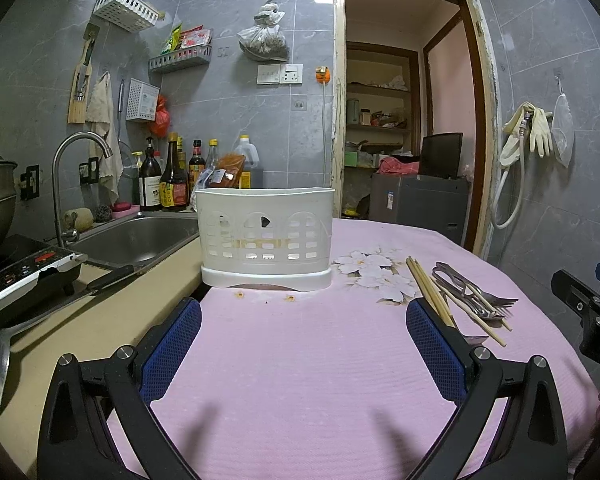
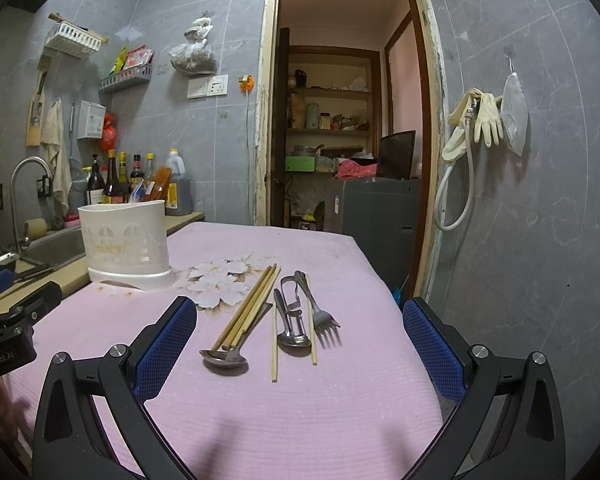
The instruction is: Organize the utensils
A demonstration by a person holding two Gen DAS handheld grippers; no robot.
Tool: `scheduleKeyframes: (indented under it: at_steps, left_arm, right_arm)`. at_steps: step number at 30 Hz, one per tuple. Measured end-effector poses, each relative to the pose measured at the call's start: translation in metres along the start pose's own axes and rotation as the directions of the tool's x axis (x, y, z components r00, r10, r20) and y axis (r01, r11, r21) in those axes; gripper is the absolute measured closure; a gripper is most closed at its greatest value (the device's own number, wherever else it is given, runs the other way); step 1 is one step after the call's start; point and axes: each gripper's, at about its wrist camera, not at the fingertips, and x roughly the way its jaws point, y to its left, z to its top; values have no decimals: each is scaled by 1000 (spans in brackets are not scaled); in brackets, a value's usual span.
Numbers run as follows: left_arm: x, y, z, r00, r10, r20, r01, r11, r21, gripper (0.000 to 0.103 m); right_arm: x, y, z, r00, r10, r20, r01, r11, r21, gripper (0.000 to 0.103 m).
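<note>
A white slotted utensil holder [image 1: 265, 236] stands at the far left edge of the pink cloth, also in the right wrist view [image 2: 125, 246]. Wooden chopsticks [image 2: 249, 312], two metal spoons [image 2: 225, 358], a fork [image 2: 320, 312] and metal tongs [image 2: 292, 304] lie loose on the cloth; they also show in the left wrist view [image 1: 466, 294]. My left gripper [image 1: 304, 316] is open and empty, facing the holder. My right gripper [image 2: 300, 320] is open and empty, with the utensils lying just beyond and between its fingers.
A steel sink [image 1: 140, 236] with a faucet [image 1: 74, 168] sits left of the table, beside sauce bottles [image 1: 172, 180] and an induction cooker [image 1: 24, 272]. A knife [image 1: 60, 300] lies on the counter. An open doorway [image 2: 340, 120] is behind the table.
</note>
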Motion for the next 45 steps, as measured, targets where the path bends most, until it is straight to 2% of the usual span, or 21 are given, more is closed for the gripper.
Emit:
scheduleKeyframes:
  at_steps: [45]
  left_arm:
    - [1,5,-3,1000,4,0,-4,1000,1,3]
  right_arm:
    - [4,-1,-9,1000,2,-16,-2,1000,12,0]
